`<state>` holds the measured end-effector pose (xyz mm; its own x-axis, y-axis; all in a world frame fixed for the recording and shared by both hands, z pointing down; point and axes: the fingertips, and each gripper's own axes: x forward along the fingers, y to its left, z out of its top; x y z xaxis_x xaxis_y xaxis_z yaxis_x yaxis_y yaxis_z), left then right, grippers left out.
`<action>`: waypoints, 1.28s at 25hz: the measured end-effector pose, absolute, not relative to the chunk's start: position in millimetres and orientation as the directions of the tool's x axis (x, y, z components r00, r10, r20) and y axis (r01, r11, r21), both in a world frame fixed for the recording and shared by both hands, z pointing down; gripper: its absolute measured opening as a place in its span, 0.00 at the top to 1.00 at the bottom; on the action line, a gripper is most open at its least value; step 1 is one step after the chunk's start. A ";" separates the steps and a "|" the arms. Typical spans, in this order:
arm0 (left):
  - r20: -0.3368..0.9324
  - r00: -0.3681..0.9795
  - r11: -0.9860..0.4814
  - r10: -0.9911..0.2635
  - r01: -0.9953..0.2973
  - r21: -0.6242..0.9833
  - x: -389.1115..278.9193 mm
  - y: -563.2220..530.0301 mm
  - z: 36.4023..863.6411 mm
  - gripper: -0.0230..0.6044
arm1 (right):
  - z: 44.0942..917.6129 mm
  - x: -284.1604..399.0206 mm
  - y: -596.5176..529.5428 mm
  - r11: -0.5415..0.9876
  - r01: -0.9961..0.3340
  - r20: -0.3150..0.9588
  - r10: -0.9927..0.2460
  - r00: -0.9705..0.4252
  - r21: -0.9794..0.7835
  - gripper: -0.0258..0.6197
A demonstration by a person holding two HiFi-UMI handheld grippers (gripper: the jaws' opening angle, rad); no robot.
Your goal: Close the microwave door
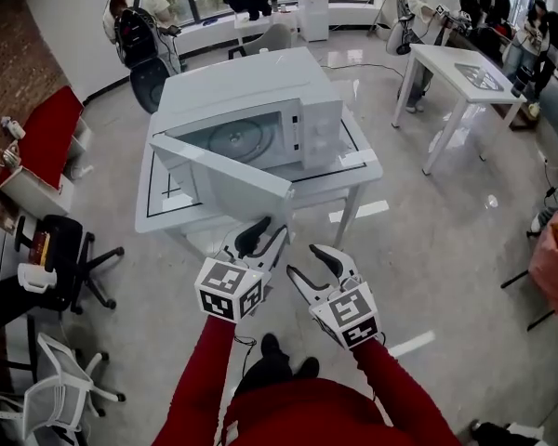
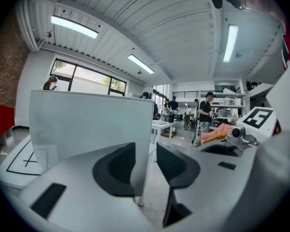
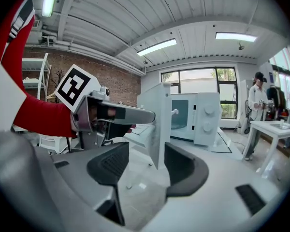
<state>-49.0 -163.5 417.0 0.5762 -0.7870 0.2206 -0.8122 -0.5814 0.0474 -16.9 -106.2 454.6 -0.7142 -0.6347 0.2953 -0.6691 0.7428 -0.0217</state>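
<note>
Your microwave sits on the white table out in front of you. Its door is hanging wide open, swung out toward the near-left, so you can see the glass turntable inside. Your left gripper is right up at the door's free edge with its jaws spread wide. In the left gripper view that edge lines up with the gap, but the pads aren't squeezing it, so nothing's actually held. Your right gripper is just beside it on the right, a bit nearer to you. Its jaws are wide apart too and empty, with the door edge standing beyond them. There's another white table off at the far right.
</note>
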 end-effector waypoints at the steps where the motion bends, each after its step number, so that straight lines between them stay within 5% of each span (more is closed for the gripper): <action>1: 0.219 0.571 -0.576 -0.791 -0.816 0.047 -46.9 -167.8 415.6 0.73 | 454.5 -14.2 -112.2 0.738 -0.674 0.297 -0.640 -0.709 -0.019 0.61; 32: 0.158 0.563 -0.558 -0.811 -0.826 0.082 -31.1 -293.8 394.1 0.74 | 434.8 1.0 -297.1 0.524 -0.839 0.262 -0.838 -0.478 0.147 0.61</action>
